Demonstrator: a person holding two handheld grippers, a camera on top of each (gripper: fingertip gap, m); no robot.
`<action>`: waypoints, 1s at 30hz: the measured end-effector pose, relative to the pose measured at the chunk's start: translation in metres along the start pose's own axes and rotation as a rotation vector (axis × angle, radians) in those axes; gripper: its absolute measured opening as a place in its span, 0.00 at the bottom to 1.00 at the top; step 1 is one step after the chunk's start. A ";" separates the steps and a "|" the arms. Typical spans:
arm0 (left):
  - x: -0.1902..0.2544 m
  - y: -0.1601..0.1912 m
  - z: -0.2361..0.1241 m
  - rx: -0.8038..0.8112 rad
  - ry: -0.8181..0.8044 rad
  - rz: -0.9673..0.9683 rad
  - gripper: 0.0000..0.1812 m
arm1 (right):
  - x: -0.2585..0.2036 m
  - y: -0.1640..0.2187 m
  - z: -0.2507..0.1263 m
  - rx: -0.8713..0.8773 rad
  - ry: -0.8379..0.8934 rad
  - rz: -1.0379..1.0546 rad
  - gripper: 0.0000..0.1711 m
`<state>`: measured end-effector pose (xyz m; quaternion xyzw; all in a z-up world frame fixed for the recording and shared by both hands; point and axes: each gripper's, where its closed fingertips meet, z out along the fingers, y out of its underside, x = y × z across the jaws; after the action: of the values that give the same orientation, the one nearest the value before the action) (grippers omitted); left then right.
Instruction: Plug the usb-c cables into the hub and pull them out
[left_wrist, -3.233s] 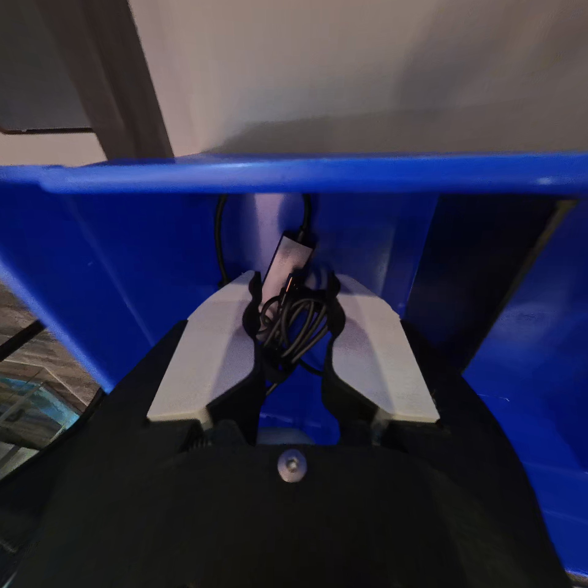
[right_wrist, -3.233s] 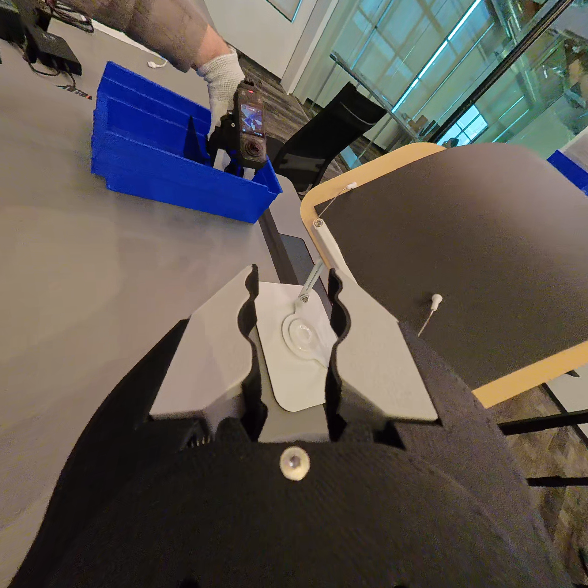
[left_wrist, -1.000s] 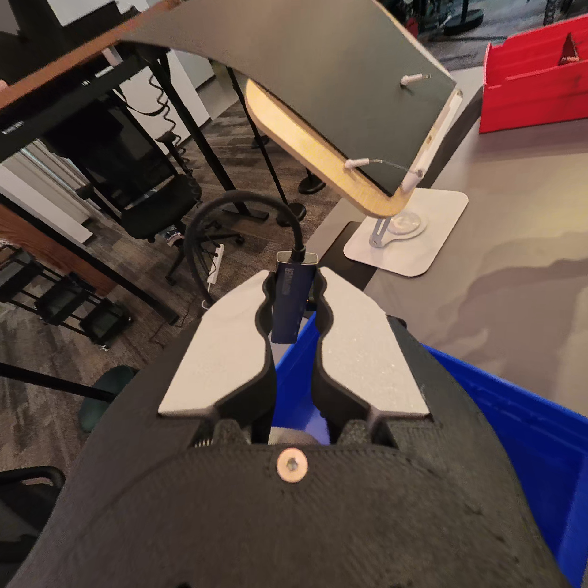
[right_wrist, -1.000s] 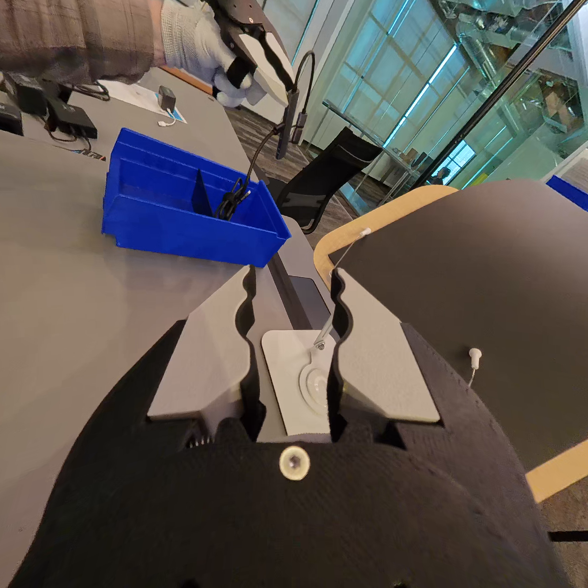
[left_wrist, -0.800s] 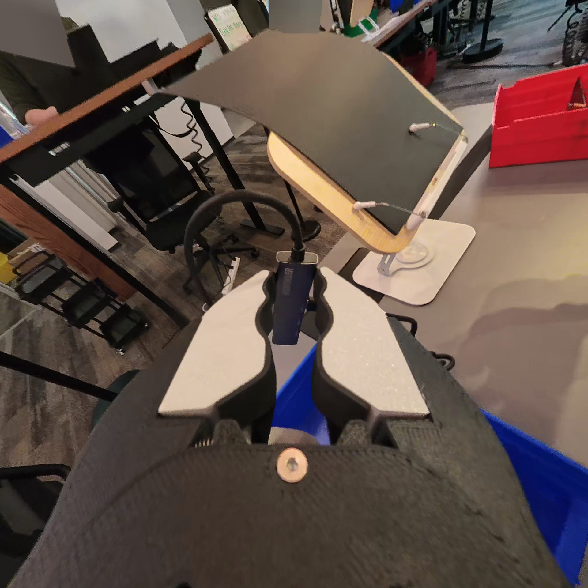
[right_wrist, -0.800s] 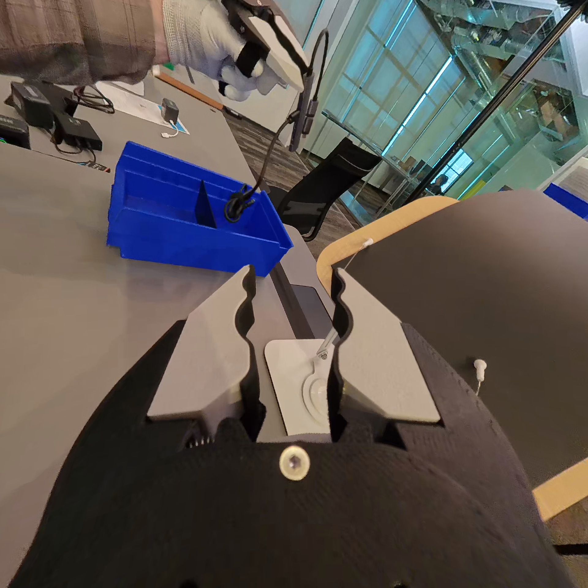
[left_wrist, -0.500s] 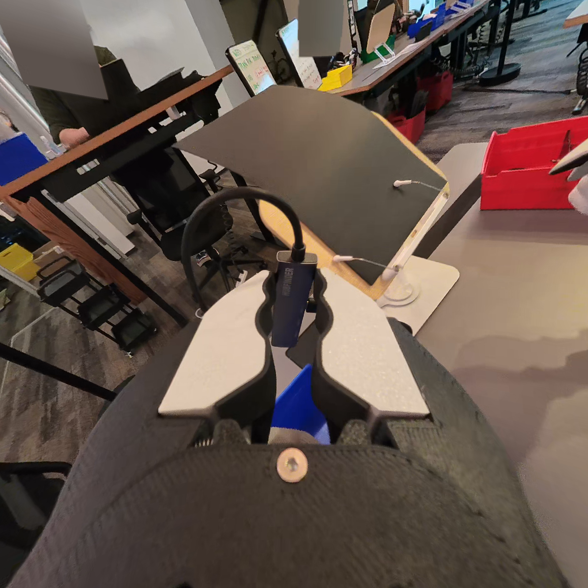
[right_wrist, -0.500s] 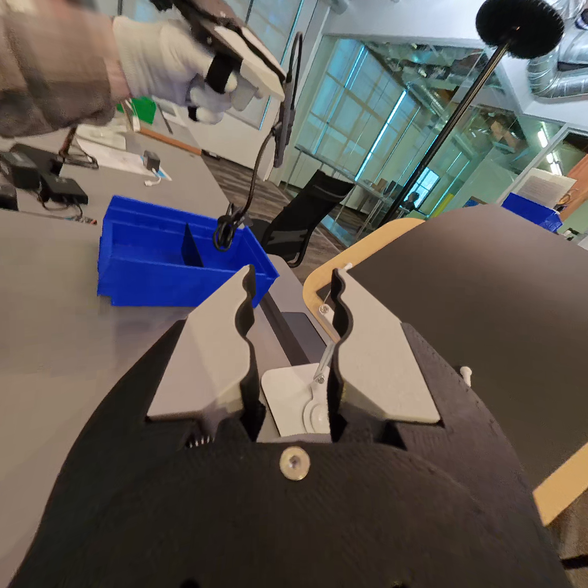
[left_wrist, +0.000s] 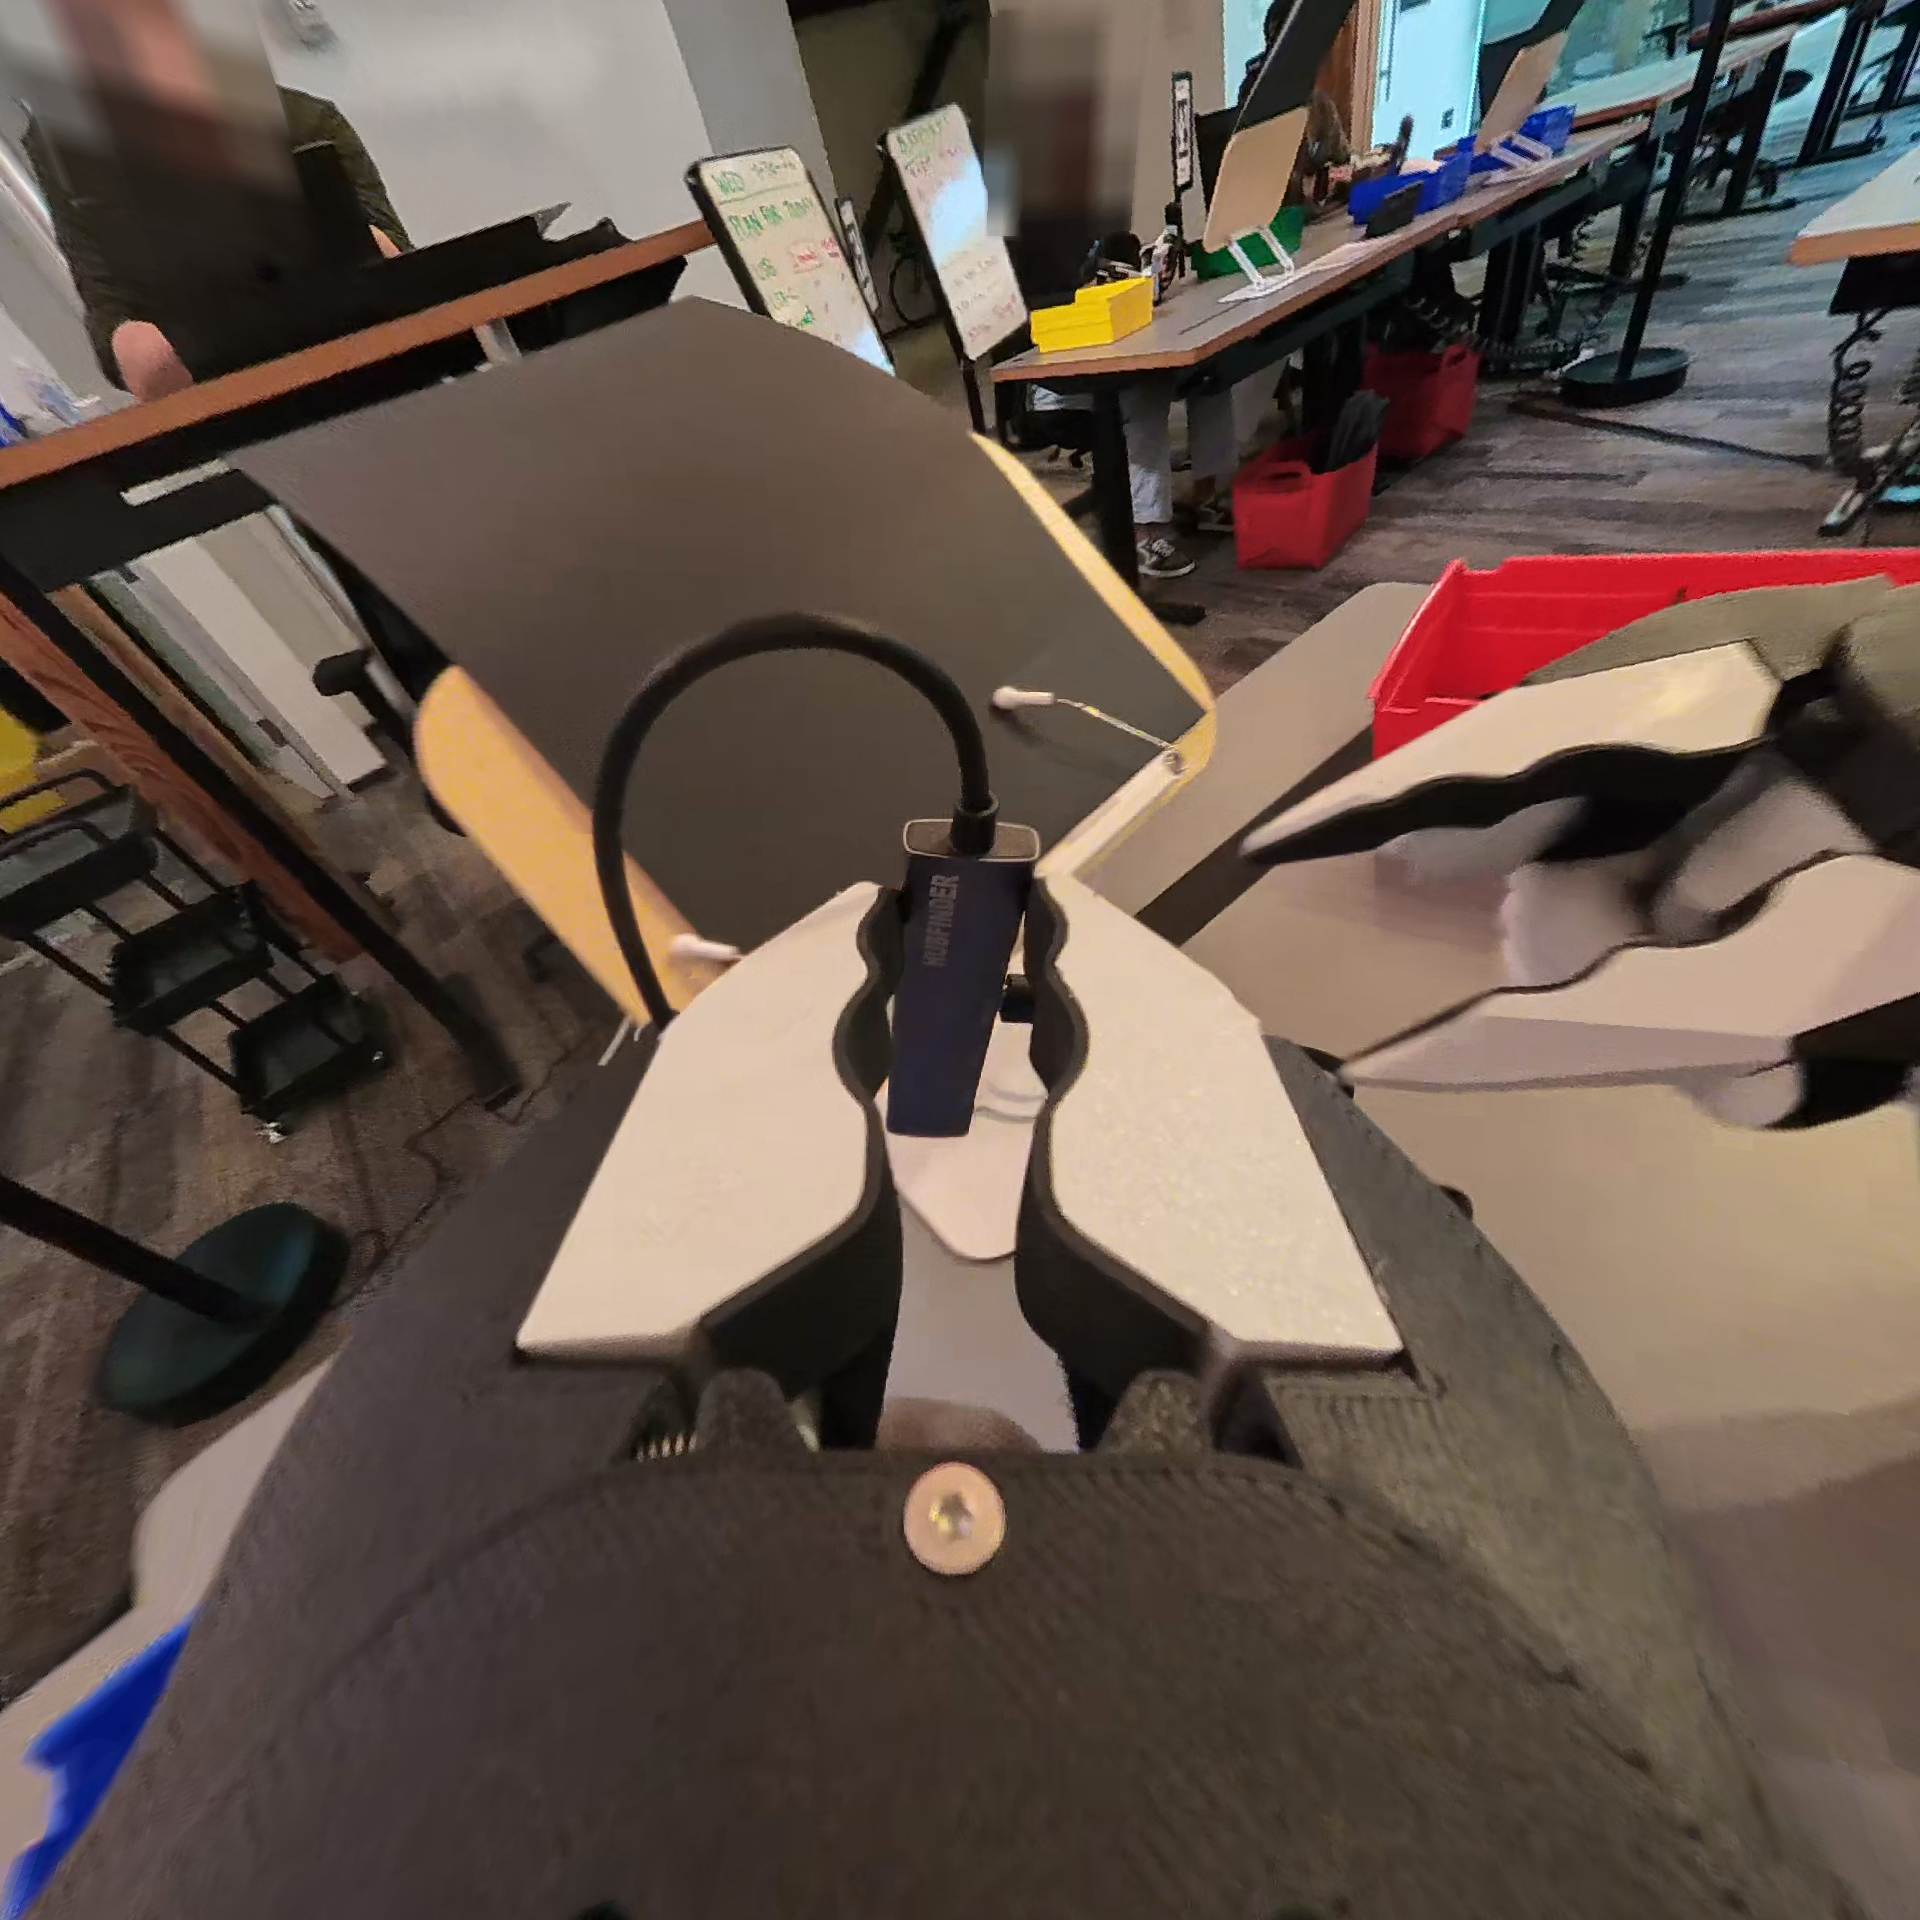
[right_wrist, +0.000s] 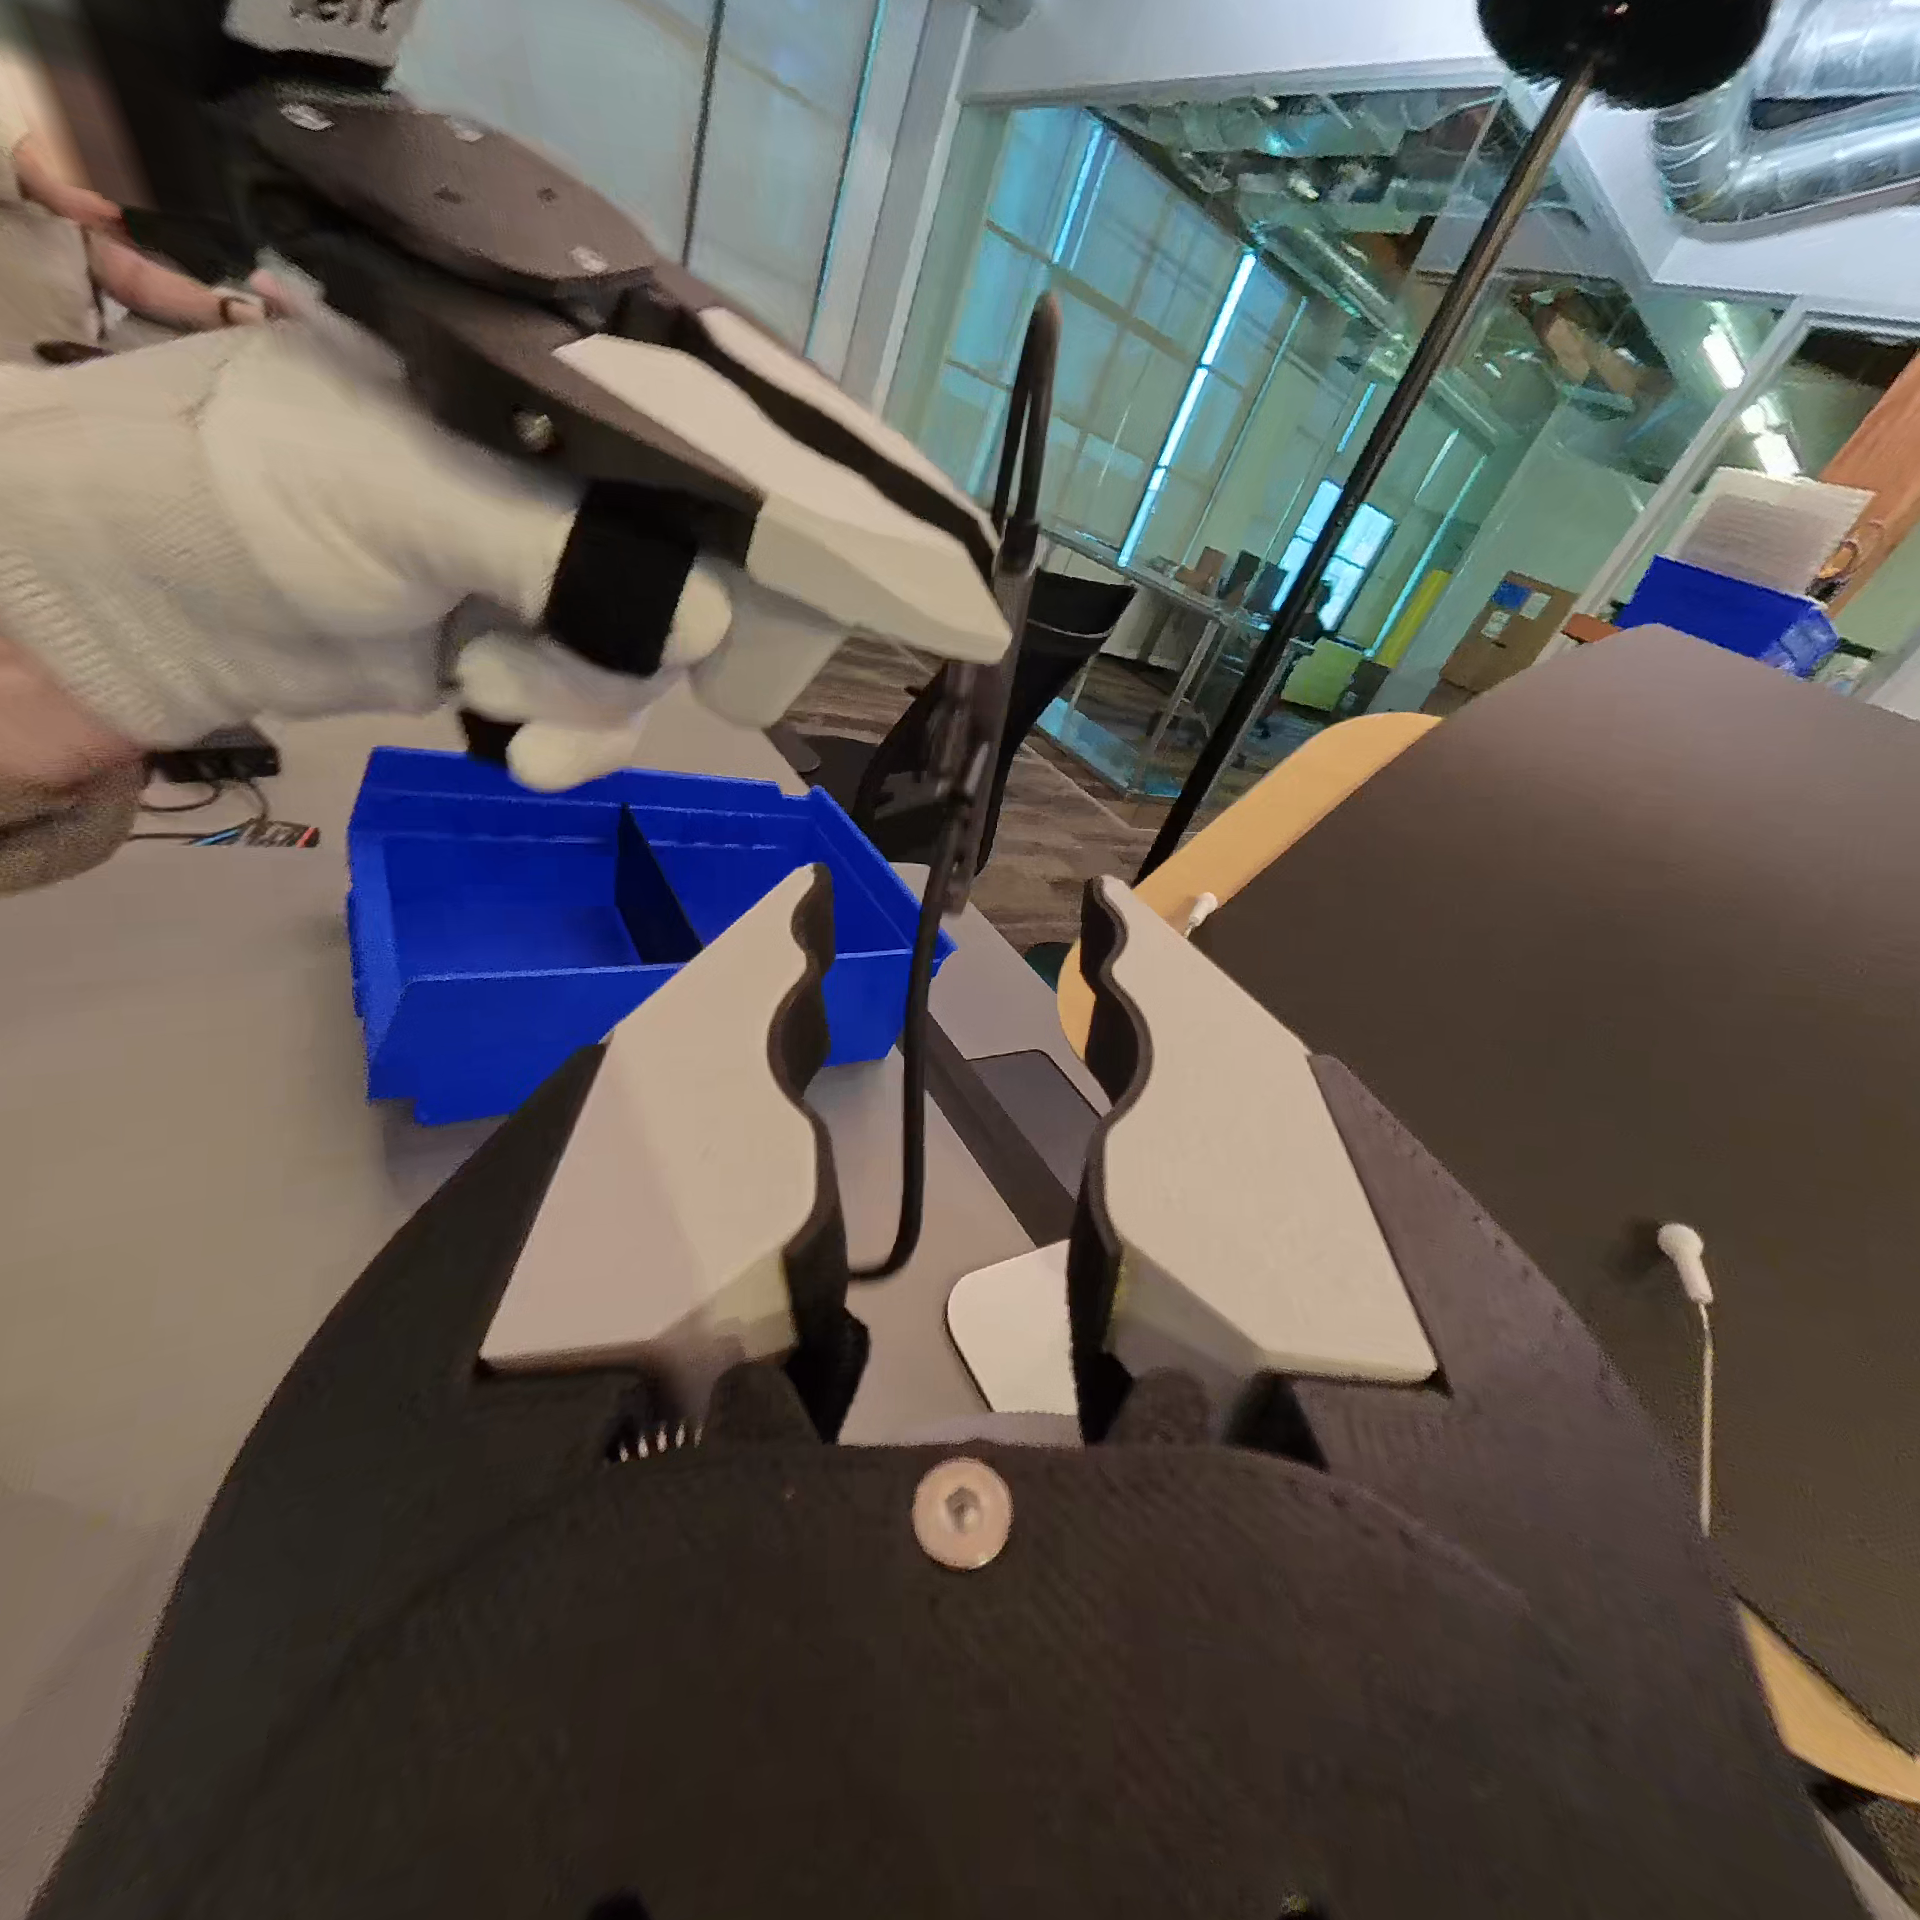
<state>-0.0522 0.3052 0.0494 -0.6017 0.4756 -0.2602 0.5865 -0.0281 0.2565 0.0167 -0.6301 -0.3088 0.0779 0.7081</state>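
One dark blue hub (left_wrist: 951, 997) is pinched upright between the two fingers of the left gripper (left_wrist: 956, 925), held up in the air above the grey worktop (left_wrist: 1621, 1268). A single black cable (left_wrist: 727, 665) leaves the top of the hub, arches over to the left and drops out of sight behind the gripper. From the right wrist view that cable hangs down in a thin line (right_wrist: 914, 1091) with a small bundled tangle (right_wrist: 951, 769) partway along it, ending in the gap of the right gripper (right_wrist: 956, 914), whose two fingers stand spread with nothing between them but the loose cable end.

A white-gloved hand (right_wrist: 312, 561) holds the left gripper. On the worktop I count one blue bin (right_wrist: 488, 935) with one divider making two compartments, and one red bin (left_wrist: 1558, 634) farther off. One black panel with a pale wooden edge (left_wrist: 727, 499) stands on a white base (left_wrist: 966, 1195) just beyond the hub.
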 end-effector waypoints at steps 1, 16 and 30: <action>0.011 0.002 0.005 0.003 0.011 -0.017 0.13 | 0.003 0.002 0.001 0.002 0.018 0.006 0.25; 0.064 0.010 0.042 -0.004 0.030 -0.088 0.13 | 0.022 0.049 0.007 -0.085 -0.006 0.062 0.04; 0.075 -0.008 0.007 0.060 0.055 0.407 0.39 | 0.028 0.035 -0.013 0.086 -0.322 0.596 0.03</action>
<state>-0.0133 0.2415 0.0376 -0.4682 0.5954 -0.1667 0.6313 0.0112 0.2660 -0.0069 -0.6418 -0.2154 0.3931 0.6223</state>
